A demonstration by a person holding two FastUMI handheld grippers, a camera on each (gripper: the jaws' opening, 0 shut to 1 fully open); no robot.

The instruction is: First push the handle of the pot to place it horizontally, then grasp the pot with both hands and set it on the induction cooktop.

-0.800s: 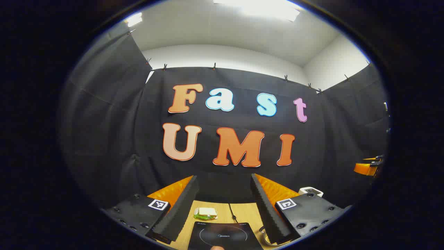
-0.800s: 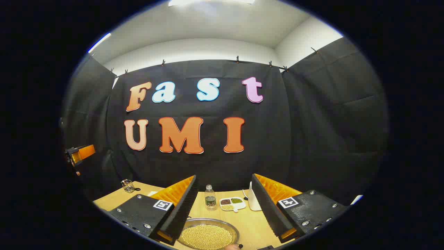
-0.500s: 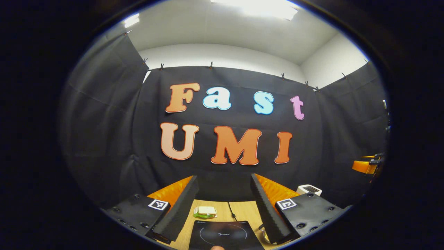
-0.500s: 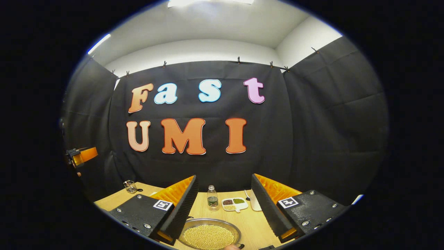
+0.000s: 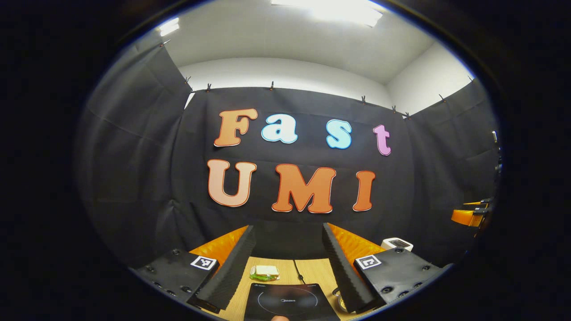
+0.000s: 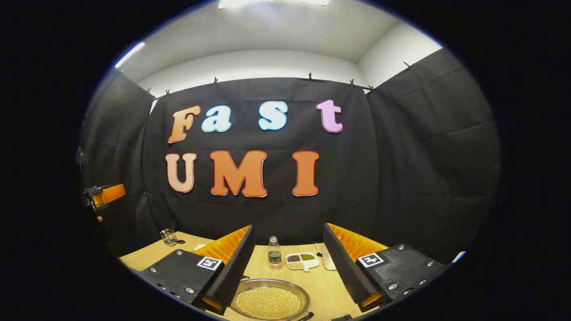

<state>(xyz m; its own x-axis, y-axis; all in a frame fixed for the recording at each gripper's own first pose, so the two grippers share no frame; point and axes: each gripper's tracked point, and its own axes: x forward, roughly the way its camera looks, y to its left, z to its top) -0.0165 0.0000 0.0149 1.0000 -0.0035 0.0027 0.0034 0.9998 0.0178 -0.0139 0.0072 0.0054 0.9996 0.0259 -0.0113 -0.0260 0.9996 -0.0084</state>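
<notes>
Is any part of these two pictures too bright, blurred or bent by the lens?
Left gripper view: the ceiling lamp is blown out white; the cooktop stays sharp. Right gripper view: the curtain top edge bends strongly; the pot and bottle look sharp, evenly lit.

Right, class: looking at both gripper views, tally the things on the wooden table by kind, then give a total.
Pot of beans: 1
Induction cooktop: 1
Bottle: 1
Sectioned dish: 1
Glass jar: 1
Sponge: 1
White appliance: 1
Total: 7
</notes>
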